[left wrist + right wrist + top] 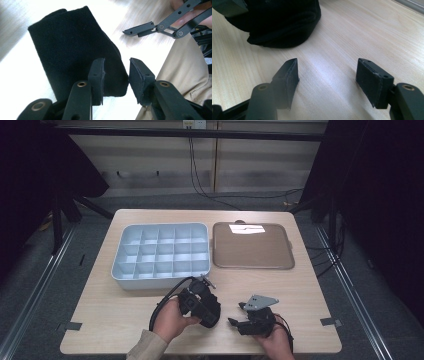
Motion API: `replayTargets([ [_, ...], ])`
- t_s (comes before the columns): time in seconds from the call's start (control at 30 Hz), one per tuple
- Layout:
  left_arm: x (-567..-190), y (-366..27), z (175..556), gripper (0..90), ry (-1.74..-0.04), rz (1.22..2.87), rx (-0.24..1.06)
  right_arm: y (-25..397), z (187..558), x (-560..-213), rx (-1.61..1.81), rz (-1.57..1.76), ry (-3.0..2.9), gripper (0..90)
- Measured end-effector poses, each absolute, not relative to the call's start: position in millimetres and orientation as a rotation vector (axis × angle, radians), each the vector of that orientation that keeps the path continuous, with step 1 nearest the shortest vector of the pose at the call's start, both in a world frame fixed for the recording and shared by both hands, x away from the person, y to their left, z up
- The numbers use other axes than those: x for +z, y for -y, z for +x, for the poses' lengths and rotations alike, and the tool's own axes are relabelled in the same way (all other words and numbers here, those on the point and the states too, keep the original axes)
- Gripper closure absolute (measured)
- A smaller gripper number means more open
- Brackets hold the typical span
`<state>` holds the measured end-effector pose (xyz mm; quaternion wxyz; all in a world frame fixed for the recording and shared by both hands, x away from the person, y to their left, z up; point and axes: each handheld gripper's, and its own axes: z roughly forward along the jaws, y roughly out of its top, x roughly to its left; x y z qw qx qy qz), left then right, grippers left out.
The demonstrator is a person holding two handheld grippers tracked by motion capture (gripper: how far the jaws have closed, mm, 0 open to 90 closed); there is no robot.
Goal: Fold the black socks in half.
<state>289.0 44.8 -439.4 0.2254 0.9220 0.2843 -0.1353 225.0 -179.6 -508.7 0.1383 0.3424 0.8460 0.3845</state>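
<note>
A black knitted fabric sock (75, 47) lies on the pale wooden table (125, 310), just in front of the white compartmented plastic tray (160, 252). The left gripper (116, 75) hangs over the sock's edge, jaws narrowly parted with nothing clamped. Right of the sock, the right gripper (328, 80) has its jaws spread wide over bare wood.

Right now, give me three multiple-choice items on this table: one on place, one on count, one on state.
1. The grey divided tray lies where from the brown tray?
A left
B right
C on top

2. How many trays are on the table?
A one
B two
C three

3. The right tongs are:
A shut on the black sock
B open, holding nothing
C shut, holding nothing

A: the high view shows them side by side.
B: one divided, one flat.
B: bare wood shows between the jaws.
</note>
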Motion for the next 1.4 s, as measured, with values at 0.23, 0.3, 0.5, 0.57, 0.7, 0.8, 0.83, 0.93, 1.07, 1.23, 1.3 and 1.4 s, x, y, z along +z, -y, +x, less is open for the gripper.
replayTargets([
  [0.23, -436.7, -46.9, 291.0, 62.7, -0.795, 2.542, -0.367, 179.6, 225.1, -508.7, 1.112, 0.991, -2.446, 34.2],
  [0.3, -436.0, -47.1, 291.0, 61.7, -0.789, 2.547, -0.364, 179.6, 225.0, -508.7, 1.112, 0.991, -2.447, 34.2],
  [0.5, -433.6, -47.7, 292.3, 60.9, -0.784, 2.55, -0.362, 179.6, 225.1, -508.7, 1.112, 0.991, -2.447, 34.2],
  [0.57, -432.8, -47.4, 292.0, 60.6, -0.79, 2.548, -0.355, 179.6, 225.0, -508.7, 1.112, 0.991, -2.446, 34.3],
  [0.7, -430.7, -47.0, 292.6, 60.2, -0.789, 2.548, -0.35, 179.6, 225.1, -508.8, 1.112, 0.991, -2.446, 34.3],
  [0.8, -429.4, -47.4, 293.9, 60.2, -0.794, 2.551, -0.34, 179.6, 225.1, -508.7, 1.112, 0.99, -2.446, 34.3],
  [0.83, -429.4, -47.4, 293.9, 60.2, -0.794, 2.551, -0.34, 179.6, 225.1, -508.7, 1.112, 0.99, -2.446, 34.3],
  [0.93, -427.8, -48.5, 295.2, 60.0, -0.8, 2.542, -0.338, 179.6, 225.1, -508.8, 1.112, 0.991, -2.446, 34.3],
  [1.07, -425.5, -50.3, 297.3, 58.9, -0.803, 2.548, -0.339, 179.6, 225.0, -508.7, 1.112, 0.992, -2.446, 34.3],
  [1.23, -423.6, -53.3, 299.3, 58.8, -0.821, 2.537, -0.332, 179.6, 225.1, -508.8, 1.112, 0.991, -2.446, 34.3],
  [1.3, -422.9, -54.6, 300.5, 57.8, -0.827, 2.535, -0.324, 179.6, 225.0, -508.7, 1.112, 0.991, -2.446, 34.4],
  [1.4, -422.7, -56.9, 303.1, 56.4, -0.835, 2.528, -0.321, 179.6, 225.1, -508.8, 1.112, 0.991, -2.446, 34.3],
])
